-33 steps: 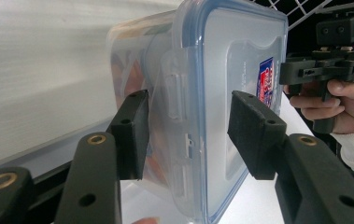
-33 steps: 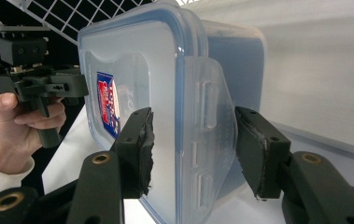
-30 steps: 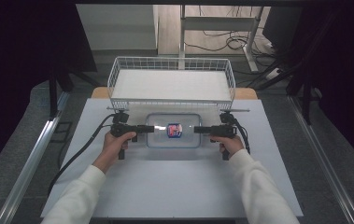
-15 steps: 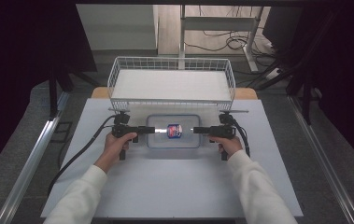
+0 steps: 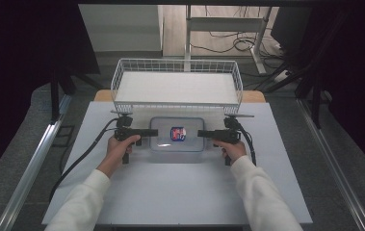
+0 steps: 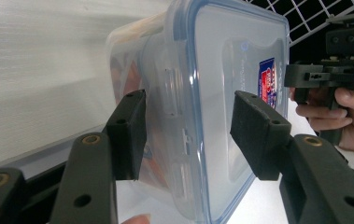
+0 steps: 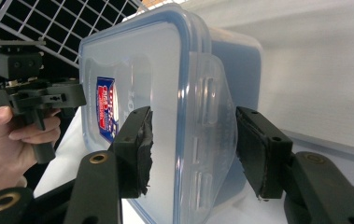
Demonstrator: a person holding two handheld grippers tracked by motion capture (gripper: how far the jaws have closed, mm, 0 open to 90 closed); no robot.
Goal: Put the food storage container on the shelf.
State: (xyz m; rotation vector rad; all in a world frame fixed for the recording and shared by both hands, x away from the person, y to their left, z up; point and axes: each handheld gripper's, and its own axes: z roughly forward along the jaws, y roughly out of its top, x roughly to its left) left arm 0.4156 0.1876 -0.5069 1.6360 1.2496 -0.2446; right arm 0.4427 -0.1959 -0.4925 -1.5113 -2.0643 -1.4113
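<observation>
A clear plastic container point(image 5: 177, 144) with a blue-sealed lid and a red and blue label point(image 5: 177, 134) lies flat on the white table. My left gripper point(image 5: 155, 132) straddles its left end. In the left gripper view the container's end clip point(image 6: 174, 107) stands between the pads point(image 6: 128, 126) with a gap showing, and those jaws have just been opening. My right gripper point(image 5: 200, 134) straddles the right end. In the right gripper view one pad point(image 7: 136, 144) hangs over the lid point(image 7: 137, 60), while the other point(image 7: 258, 154) stands just off the side clip point(image 7: 209, 107).
A white wire basket point(image 5: 176, 107) stands right behind the container at the table's far edge. Cables trail from both grippers toward the person. The bare tabletop point(image 5: 180, 192) stretches toward the near edge between the sleeves.
The label on the lid seems to have shifted slightly and now looks flat. Both hands and grippers keep their places at the container's ends.
</observation>
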